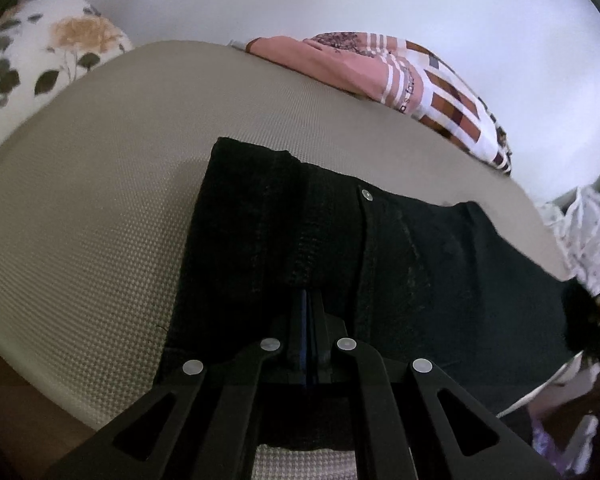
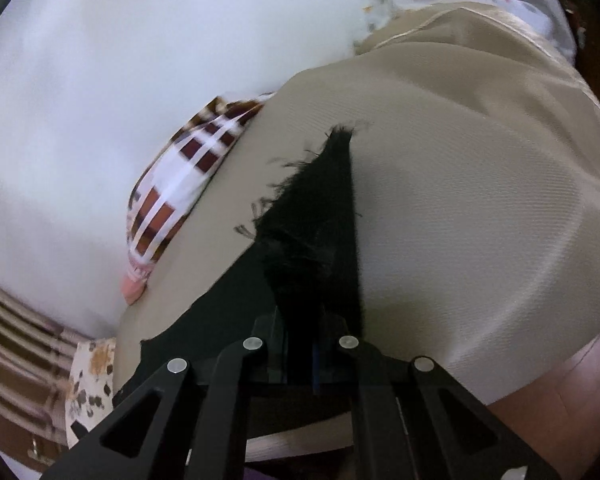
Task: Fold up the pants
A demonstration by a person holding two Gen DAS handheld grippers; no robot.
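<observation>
Both my left gripper (image 1: pixel 307 300) and right gripper (image 2: pixel 300 312) clamp the pants (image 1: pixel 340 248); folding barely begun.

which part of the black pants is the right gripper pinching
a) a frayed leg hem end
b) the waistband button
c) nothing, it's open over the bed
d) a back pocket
a: in the right wrist view the right gripper is shut on the black pants at an end with loose frayed threads, while the waistband button shows only in the left wrist view.
</observation>
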